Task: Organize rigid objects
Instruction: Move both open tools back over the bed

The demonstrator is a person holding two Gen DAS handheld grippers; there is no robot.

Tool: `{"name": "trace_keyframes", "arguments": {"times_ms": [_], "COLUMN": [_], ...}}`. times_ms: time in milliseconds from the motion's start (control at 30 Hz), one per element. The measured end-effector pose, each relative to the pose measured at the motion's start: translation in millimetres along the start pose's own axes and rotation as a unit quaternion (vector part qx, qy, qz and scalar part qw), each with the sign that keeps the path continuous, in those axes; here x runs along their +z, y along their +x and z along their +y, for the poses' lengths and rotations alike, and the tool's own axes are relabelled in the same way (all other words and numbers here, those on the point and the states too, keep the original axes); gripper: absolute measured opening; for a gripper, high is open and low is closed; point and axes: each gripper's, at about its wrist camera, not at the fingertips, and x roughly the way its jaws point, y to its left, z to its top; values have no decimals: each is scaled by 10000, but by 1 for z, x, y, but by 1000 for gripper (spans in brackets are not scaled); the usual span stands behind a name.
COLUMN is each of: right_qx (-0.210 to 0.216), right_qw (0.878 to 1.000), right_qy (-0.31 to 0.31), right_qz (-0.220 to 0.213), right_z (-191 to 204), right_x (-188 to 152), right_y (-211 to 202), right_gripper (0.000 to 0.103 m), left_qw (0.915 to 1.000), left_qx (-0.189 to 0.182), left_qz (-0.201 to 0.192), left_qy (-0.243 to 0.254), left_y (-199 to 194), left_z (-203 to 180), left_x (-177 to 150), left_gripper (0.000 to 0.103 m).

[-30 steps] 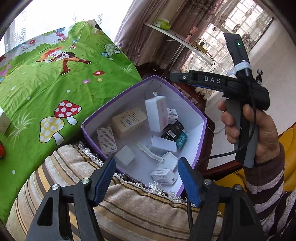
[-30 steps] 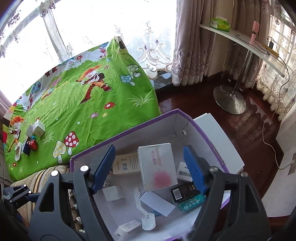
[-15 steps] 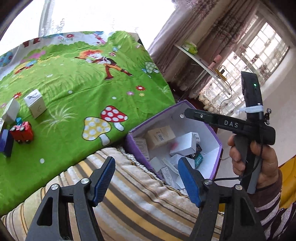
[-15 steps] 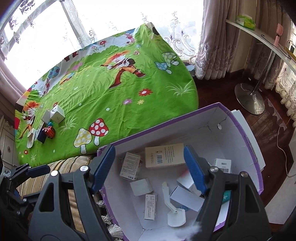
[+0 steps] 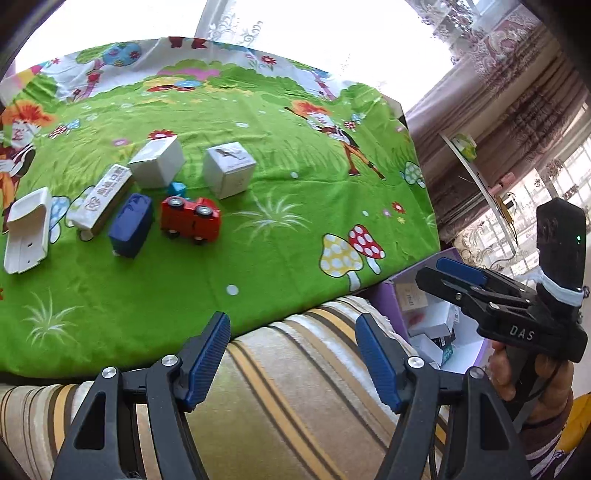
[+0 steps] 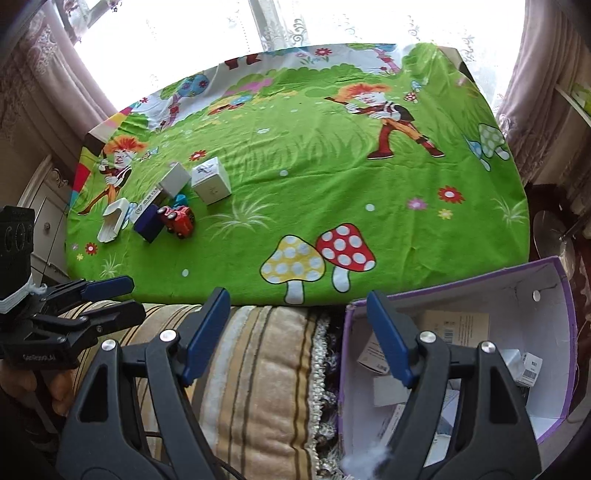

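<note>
Green cartoon-print cloth, striped cushion, lace-curtained window

Home: curtains, striped cushion

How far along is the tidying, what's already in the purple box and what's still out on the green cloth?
Partly done: the purple box already holds several small cartons. Nothing is in hand; the left tool and right tool are both open and empty. Left on the green cloth: the red toy car, blue block, white cube boxes, a long carton and a white tray.
</note>
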Motion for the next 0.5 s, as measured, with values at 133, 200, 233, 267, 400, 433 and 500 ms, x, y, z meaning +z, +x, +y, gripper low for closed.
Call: {"name": "trace_keyframes", "arguments": {"times_ms": [133,200,233,267,400,433,500], "right_qx": [-13,24,21,4,155,270,552], "right_qw": [9999,9999,9998,9998,9998,9992,9959], "right_qy": [-72,35,75,95,-132,-294,-719], "right_qz": [80,156,189,187,71,60,47], "right_z": [25,36,42,48,75,84,103], "right_x": [12,19,23,25,37,38,39], "right_y": [16,25,30,34,50,53,60], "right_gripper": [79,79,79,79,79,79,79], "left_qw": [9990,9980,9974,9969,9942,9934,9918], "left_qx": [275,452,495,524,726,757,780], "left_qz": [-133,-195,-236,-270,-395,-424,-477], "left_qy": [-333,-399,-460,-529,-686,-750,-896], "left_y": [-11,-17,-21,-24,-35,-38,-42], "left_z": [33,47,54,61,88,94,107], "left_x": [2,4,4,4,3,3,2], "left_gripper": [71,71,71,71,71,71,71]}}
